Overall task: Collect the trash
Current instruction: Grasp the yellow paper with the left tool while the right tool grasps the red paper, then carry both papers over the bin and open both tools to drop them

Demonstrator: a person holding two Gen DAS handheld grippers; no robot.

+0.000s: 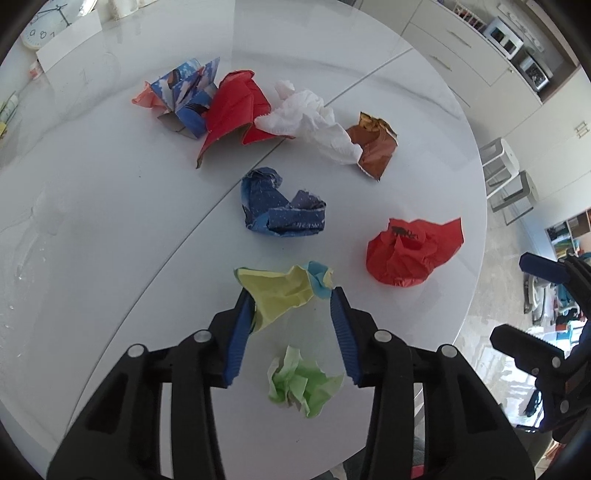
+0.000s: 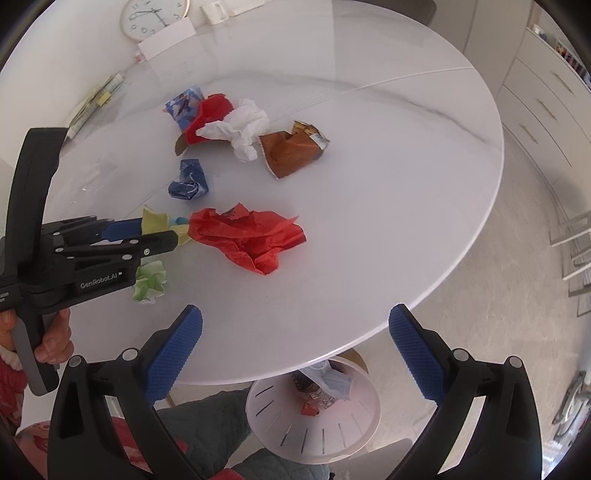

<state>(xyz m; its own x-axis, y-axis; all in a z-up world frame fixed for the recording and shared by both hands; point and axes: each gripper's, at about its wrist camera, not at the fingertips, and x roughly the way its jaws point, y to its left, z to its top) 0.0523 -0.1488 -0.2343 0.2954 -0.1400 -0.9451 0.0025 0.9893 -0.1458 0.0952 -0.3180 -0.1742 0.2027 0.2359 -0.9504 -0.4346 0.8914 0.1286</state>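
Several crumpled papers lie on a round white table (image 1: 110,221). My left gripper (image 1: 291,295) is open, its fingertips on either side of a yellow and light blue paper wad (image 1: 284,291), also in the right wrist view (image 2: 162,221). A green wad (image 1: 303,384) lies below between its fingers. A red wad (image 1: 410,251), a dark blue wad (image 1: 280,214), white tissue (image 1: 310,122), a brown wrapper (image 1: 376,144) and a red and blue pile (image 1: 218,103) lie beyond. My right gripper (image 2: 295,317) is open and empty over the table's near edge.
A white slotted trash bin (image 2: 314,424) with some trash inside stands on the floor under the table edge (image 2: 369,343). A clock (image 2: 151,16) and a white card (image 2: 166,38) stand at the back. Cabinets (image 2: 546,110) are to the right.
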